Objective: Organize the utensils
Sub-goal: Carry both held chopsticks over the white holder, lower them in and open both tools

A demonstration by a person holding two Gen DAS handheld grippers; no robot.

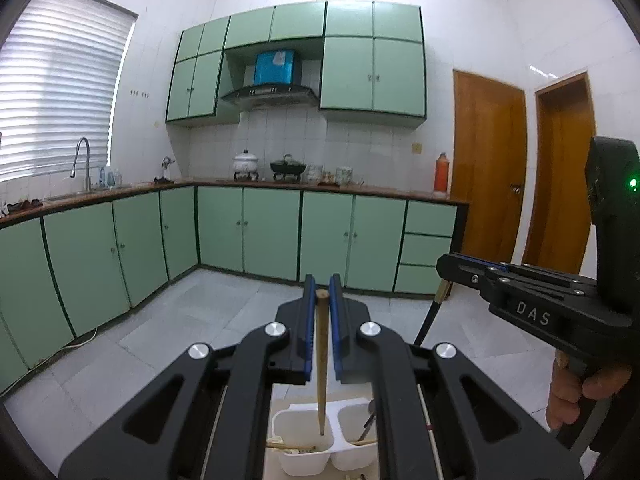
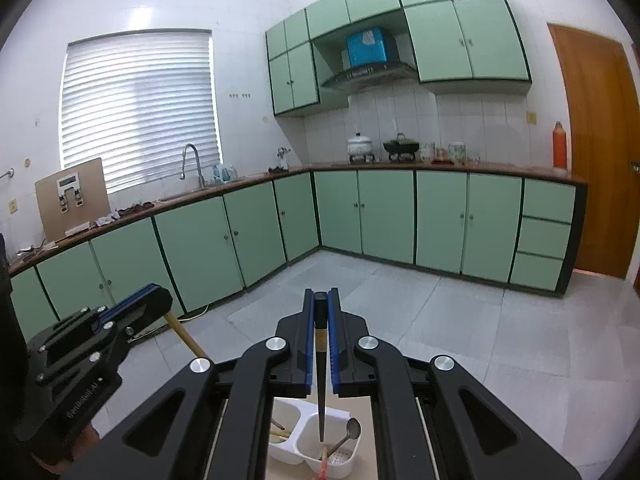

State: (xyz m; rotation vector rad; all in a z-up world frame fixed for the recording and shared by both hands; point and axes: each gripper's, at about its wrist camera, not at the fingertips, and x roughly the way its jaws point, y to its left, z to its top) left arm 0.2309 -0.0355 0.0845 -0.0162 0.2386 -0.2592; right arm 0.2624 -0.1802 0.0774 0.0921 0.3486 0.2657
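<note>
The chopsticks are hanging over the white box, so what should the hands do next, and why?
Probably lower both a little, then open. The left gripper holds a wooden chopstick tip-down over the white holder's left compartment; the right gripper holds a dark chopstick over the right one.

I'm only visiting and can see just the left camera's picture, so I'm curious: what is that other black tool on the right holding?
Observer: The right gripper is shut on a black chopstick that points downward.
Visitor: Down at what?
Observer: Its tip appears to hang over the right compartment of the white holder, where a metal spoon leans.
Visitor: Anything else I'm missing?
Observer: A brown board stands on the counter beside the window.
</note>
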